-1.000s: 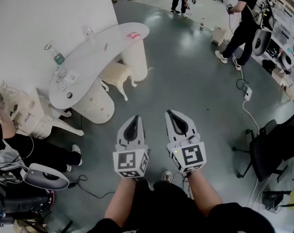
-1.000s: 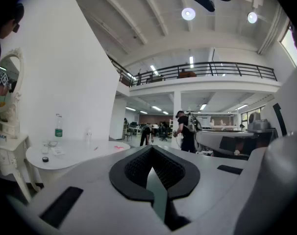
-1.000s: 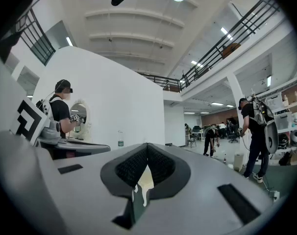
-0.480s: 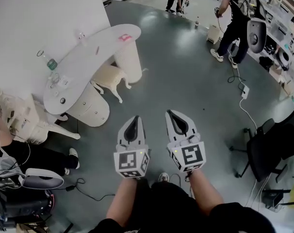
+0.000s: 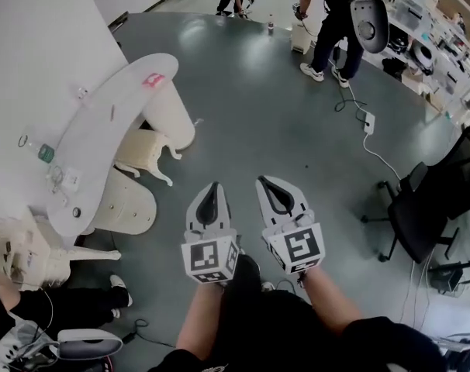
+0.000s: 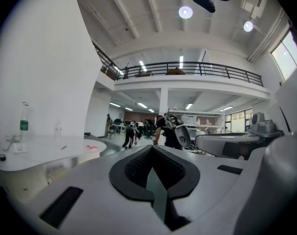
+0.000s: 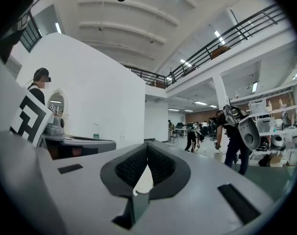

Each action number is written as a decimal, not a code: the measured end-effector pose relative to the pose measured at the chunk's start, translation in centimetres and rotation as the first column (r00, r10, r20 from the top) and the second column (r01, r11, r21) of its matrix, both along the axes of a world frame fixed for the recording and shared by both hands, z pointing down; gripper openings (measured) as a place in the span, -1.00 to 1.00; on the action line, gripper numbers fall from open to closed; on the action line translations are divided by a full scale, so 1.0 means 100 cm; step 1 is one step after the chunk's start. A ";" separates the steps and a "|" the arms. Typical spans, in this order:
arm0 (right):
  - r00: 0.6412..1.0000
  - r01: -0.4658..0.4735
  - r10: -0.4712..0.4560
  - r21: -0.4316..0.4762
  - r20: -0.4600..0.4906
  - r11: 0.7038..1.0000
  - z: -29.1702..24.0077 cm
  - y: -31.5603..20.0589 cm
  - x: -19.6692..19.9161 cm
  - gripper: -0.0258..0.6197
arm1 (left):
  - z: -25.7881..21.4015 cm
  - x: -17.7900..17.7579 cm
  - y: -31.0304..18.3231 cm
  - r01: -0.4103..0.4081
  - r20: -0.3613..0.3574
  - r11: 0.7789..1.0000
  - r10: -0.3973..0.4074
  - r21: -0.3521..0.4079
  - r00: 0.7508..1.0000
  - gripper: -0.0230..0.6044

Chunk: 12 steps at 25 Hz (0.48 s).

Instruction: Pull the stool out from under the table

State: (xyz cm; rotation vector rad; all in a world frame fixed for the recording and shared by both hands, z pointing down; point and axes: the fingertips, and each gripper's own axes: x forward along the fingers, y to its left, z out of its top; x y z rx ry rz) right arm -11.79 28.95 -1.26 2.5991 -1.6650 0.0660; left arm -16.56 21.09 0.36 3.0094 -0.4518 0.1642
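A cream stool (image 5: 142, 152) with curved legs stands tucked under the long white curved table (image 5: 95, 130) at the left of the head view. My left gripper (image 5: 212, 187) and right gripper (image 5: 267, 182) are held side by side over the grey floor, well short of the stool and to its right. Both are shut with nothing between their jaws. In the left gripper view the shut gripper (image 6: 152, 149) points level, with the table (image 6: 45, 148) at the far left. The right gripper (image 7: 147, 146) faces the open hall.
A bottle (image 5: 46, 153) and small items lie on the table. An ornate cream chair (image 5: 33, 246) stands left of it. People (image 5: 332, 22) stand at the back, a cable with a power strip (image 5: 368, 122) crosses the floor, and a black office chair (image 5: 429, 208) sits right.
The table and stool have slid left and down in the head view as I came nearer. Both grippers stay shut and side by side.
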 end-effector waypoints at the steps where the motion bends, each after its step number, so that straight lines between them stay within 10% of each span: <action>1: 1.000 -0.022 0.021 -0.012 -0.006 1.000 -0.001 -0.004 0.010 -0.90 | 0.000 0.014 -0.005 -0.019 -0.001 1.000 0.019 -0.003 1.000 -0.91; 12: 0.994 -0.103 0.102 -0.048 -0.028 0.993 -0.003 -0.073 0.110 -0.90 | -0.005 0.136 -0.072 -0.150 -0.027 0.989 0.150 0.006 0.988 -0.91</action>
